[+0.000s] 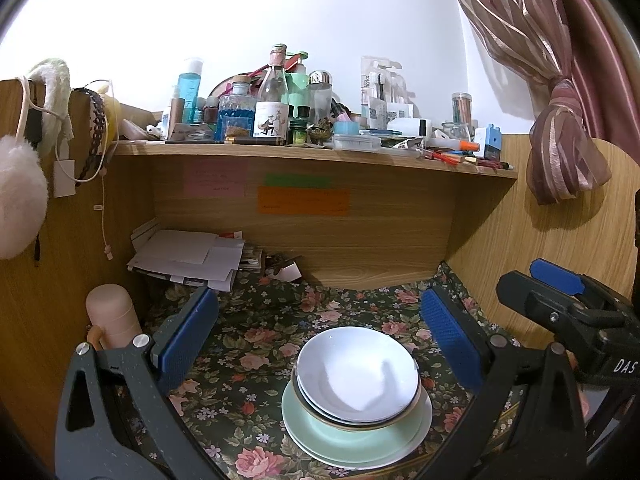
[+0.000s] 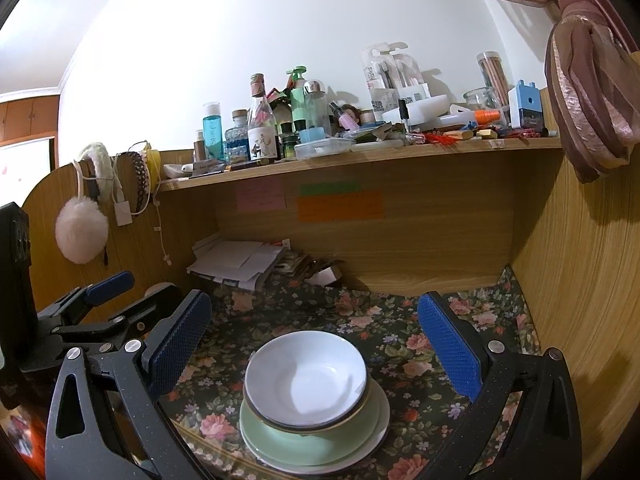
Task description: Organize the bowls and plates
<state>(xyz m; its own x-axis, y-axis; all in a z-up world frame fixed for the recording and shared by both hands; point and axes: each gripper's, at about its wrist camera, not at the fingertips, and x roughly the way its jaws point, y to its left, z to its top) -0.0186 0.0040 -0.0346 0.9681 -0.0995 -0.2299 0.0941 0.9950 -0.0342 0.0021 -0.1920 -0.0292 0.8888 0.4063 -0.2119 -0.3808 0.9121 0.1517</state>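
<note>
On the flowery cloth in my left wrist view sits one neat pile: white bowls stacked on top of green and white plates. My left gripper has its jaws spread wide and holds nothing. The pile lies low between the two blue pads, closer to the right one, and I see cloth between it and each pad, so nothing touches. A pink round bottle stands just beside the left pad, near the wooden side wall. My right gripper pokes in from the right edge, up above the cloth. At the back, a heap of papers lies under a wooden shelf crowded with bottles and pens. Over in my right wrist view, the same bowls rest on the same plates, low in the middle. My right gripper is wide open too, and empty. The pile sits between its blue pads, a bit nearer the left one, with cloth showing on both sides. My left gripper shows at the left edge, away from the pile. The papers and the full shelf are behind, and a fluffy white puff hangs on the wooden wall at the left.
</note>
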